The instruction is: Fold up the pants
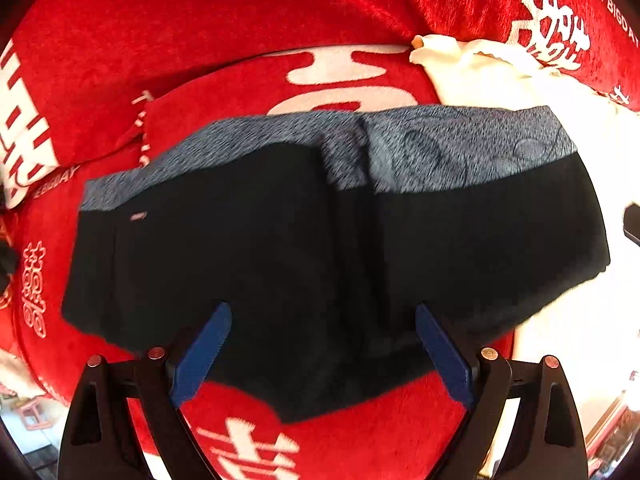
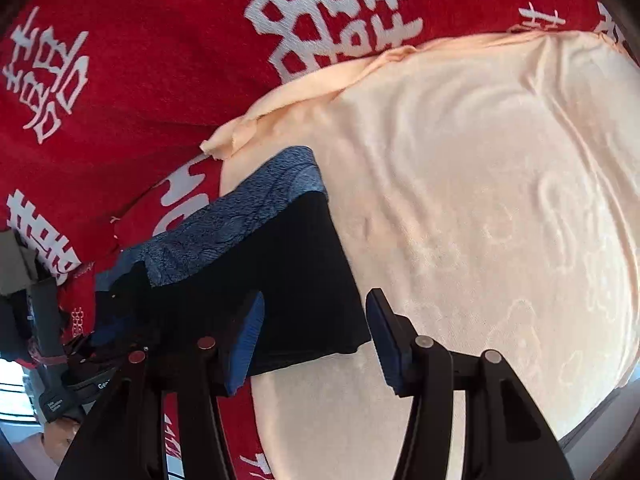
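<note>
Black pants with a grey-blue patterned waistband lie folded flat, partly on a red blanket and partly on a cream cloth. My left gripper hangs over the near edge of the pants, pointing down. It is open wide and its blue pads touch nothing. In the right wrist view the pants reach in from the left, waistband at the far side. My right gripper stands open over their right-hand corner, with the fabric below the gap and not pinched.
The red blanket with white characters covers the surface, rising in folds behind the pants. The cream cloth spreads wide to the right. The left gripper's dark body shows at the left edge of the right wrist view.
</note>
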`<state>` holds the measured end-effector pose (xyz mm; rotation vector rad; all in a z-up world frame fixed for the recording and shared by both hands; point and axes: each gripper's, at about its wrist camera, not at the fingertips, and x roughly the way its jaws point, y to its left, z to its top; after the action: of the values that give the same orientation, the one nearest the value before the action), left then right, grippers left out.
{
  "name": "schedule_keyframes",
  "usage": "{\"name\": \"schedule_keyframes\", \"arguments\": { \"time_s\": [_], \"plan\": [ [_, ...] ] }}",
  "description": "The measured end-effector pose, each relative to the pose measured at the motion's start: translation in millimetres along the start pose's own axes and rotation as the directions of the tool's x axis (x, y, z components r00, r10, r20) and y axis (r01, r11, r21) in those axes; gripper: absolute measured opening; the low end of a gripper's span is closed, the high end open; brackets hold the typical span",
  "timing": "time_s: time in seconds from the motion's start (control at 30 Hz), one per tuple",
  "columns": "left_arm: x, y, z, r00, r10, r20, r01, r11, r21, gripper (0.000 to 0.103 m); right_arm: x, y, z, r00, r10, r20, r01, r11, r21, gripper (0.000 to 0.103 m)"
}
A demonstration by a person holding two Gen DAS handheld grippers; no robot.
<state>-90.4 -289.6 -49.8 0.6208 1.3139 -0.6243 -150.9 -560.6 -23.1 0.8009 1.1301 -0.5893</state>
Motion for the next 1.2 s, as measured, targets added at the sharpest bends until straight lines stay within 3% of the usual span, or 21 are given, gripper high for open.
{"name": "schedule_keyframes", "arguments": {
  "time_s": [0.07, 0.13, 0.2, 0.27, 0.77, 1.2],
  "plan": [
    [-4, 0, -8, 1.000, 0.009, -0.005, -0.009, 1.000, 0.003, 0.094, 3, 17, 1, 0.999, 0.032, 0.008, -0.032, 0.998, -0.052, 0.059],
    [-8, 4, -15, 1.000, 0.014, -0.016, -0.014, 1.000, 0.004, 0.094, 15, 32, 1, 0.997, 0.070, -0.015, -0.071, 0.995, -0.076, 0.067],
    [-14, 11, -22, 1.000, 0.013, -0.024, -0.013, 1.000, -0.003, 0.094, 47, 36, -2, 0.988, 0.102, -0.118, -0.109, 0.992, -0.057, 0.074],
    [-19, 16, -27, 1.000, 0.013, -0.026, -0.013, 1.000, -0.007, 0.094, 62, 34, -7, 0.986, 0.065, -0.154, -0.072, 0.997, -0.040, 0.073],
    [-104, 43, -37, 1.000, 0.005, 0.003, -0.005, 1.000, -0.011, 0.094, -29, 71, -32, 0.988, 0.116, -0.102, -0.122, 0.991, -0.057, 0.083],
    [-148, 60, -61, 0.997, -0.059, 0.041, 0.059, 0.998, 0.021, 0.094, -79, 102, -54, 0.990, 0.059, -0.129, -0.063, 0.998, -0.025, 0.088]
  ]
}}
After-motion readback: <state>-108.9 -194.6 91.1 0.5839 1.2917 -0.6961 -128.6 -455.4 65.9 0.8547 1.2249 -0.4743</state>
